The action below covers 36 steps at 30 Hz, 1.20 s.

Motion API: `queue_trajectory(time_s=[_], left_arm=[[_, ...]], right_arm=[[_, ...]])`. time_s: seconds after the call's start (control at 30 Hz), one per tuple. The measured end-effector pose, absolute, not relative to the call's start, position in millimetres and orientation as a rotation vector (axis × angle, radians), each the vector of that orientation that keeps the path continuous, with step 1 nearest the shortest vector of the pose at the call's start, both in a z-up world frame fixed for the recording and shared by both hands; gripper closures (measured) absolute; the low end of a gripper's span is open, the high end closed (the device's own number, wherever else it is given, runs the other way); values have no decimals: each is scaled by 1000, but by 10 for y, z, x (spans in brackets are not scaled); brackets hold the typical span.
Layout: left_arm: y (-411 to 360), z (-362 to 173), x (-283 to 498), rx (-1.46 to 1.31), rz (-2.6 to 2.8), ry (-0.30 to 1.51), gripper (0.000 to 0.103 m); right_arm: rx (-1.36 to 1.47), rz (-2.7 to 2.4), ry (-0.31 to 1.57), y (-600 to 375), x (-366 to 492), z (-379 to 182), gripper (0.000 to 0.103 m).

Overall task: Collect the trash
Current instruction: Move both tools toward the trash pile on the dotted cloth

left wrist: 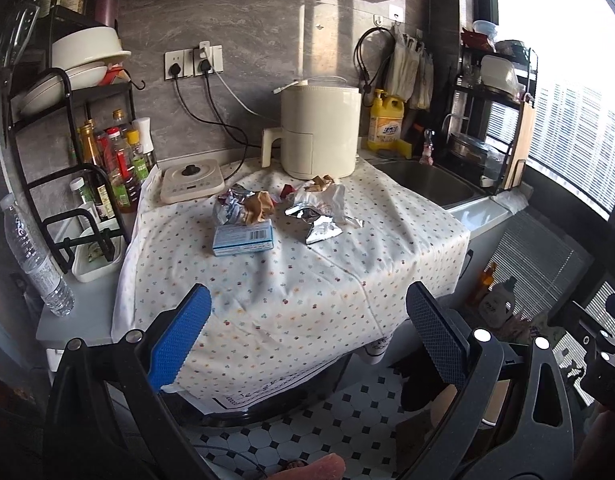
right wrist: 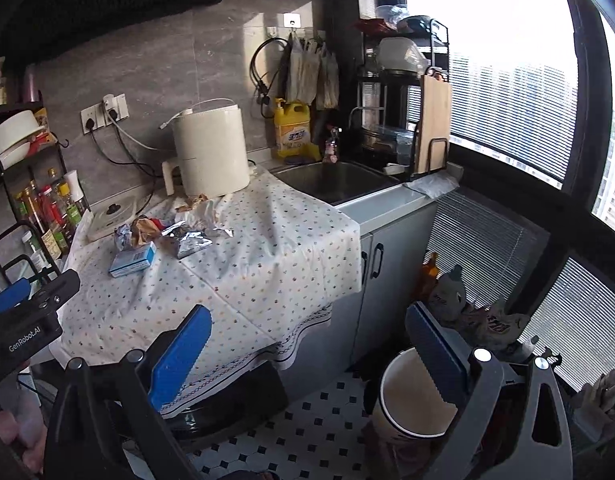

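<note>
Trash lies in a heap on the dotted tablecloth: a flat blue box, a crumpled brown paper, silver foil wrappers and a brown scrap near the air fryer. The right wrist view shows the same heap, with the blue box and the foil wrappers. My left gripper is open, hanging before the table's front edge, well short of the trash. My right gripper is open too, off the table's right corner. A paper cup stands on the floor beneath its right finger.
A cream air fryer and a small induction cooker stand behind the trash. Bottle racks line the left, a water bottle beside them. A sink, yellow detergent and dish rack are at right. Bottles and bags crowd the tiled floor.
</note>
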<state>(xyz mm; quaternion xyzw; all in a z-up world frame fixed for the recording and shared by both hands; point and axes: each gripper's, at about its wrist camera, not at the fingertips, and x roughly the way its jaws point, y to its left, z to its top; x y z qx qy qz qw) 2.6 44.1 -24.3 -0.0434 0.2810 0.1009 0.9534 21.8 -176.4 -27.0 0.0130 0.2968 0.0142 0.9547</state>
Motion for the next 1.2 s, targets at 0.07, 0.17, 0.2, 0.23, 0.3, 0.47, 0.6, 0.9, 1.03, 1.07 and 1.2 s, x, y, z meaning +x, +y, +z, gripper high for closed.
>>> queue_trajectory(time_s=[0.07,0.17,0.2,0.23,0.3,0.47,0.6,0.9,1.03,1.07,1.2], left_arm=[[540,-253,32,-97,233,578,6],[711,-279,82,-108,277,592,6],[772,-292,112,-113,291,598,6],[827,-307,143,-118,302,603,6],[942,-332,217,-127,322,608,6],[1204,-397,418,-154,368,620,6],[1384,-462,599,-180,391,630,6],[1671,-655,1147,-221,408,641,6],[1778,-715,1371,-251,395,606,11],[1790,-732,1447,-253,389,606,13],[1824,-818,1708,-257,371,603,20]], right_arm=[[16,69,608,-1635,291,-280,8],[-7,119,615,-1426,420,-304,8],[-14,131,618,-1361,472,-316,8],[-15,150,623,-1300,529,-330,8],[-21,182,636,-1169,658,-355,8],[-43,249,657,-870,977,-408,8],[-92,274,679,-619,1257,-487,8],[-140,306,704,-276,1905,-690,8],[-149,330,711,-130,2167,-787,9],[-155,331,713,-101,2226,-807,10],[-141,351,718,-35,2457,-872,12]])
